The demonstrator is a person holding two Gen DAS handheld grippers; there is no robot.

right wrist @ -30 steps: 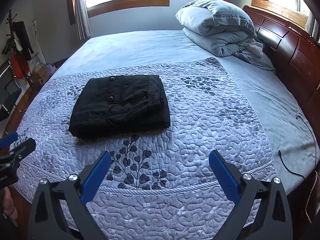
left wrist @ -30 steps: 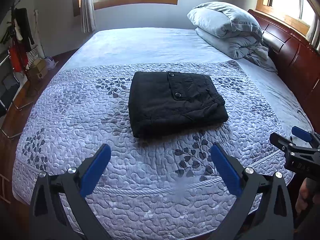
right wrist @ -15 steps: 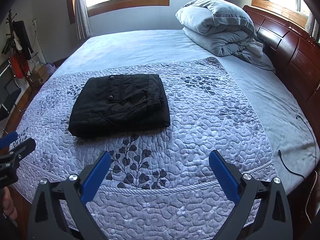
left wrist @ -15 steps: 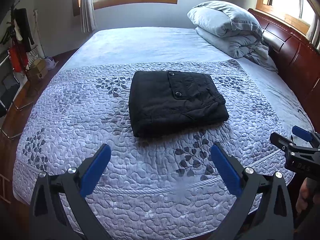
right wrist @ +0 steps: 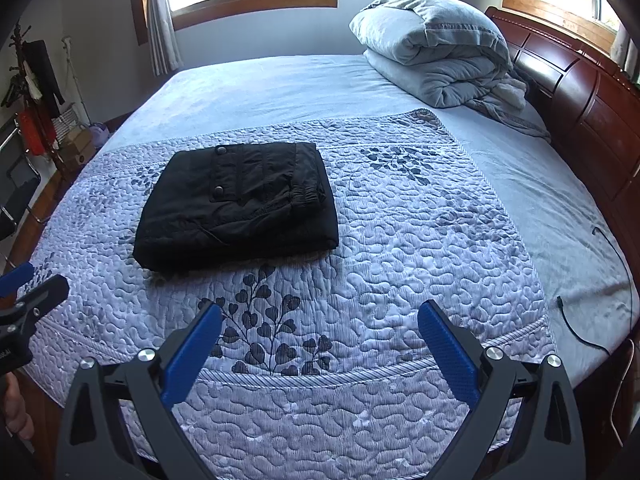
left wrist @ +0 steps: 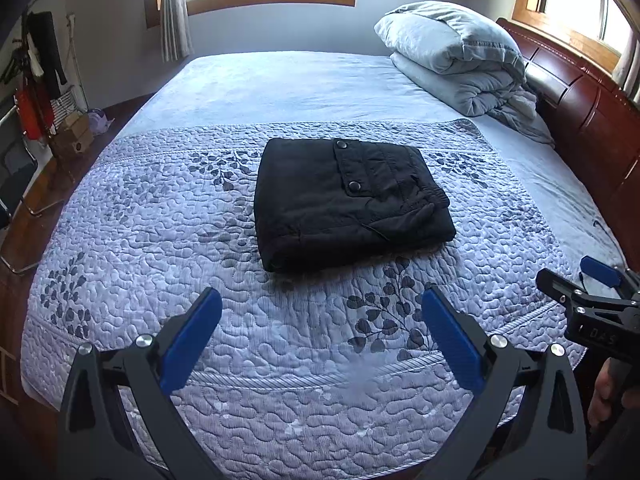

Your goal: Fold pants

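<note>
Both grippers, left (left wrist: 320, 320) and right (right wrist: 320, 332), are hovering with fingers spread, pants (left wrist: 344, 200) lying folded on the bed (left wrist: 280, 84).

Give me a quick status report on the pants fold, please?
Left gripper and right gripper both open, empty, held above the quilt. Pants lie folded in a compact black bundle. Nothing in the way.

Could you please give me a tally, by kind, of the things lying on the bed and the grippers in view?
Folded black pants: 1
Rolled grey-blue duvet bundle: 1
Patterned lilac quilted coverlet: 1
Thin black cable: 1
Blue-padded black grippers, the left gripper and the right gripper, both open and empty: 2
Total: 6
</note>
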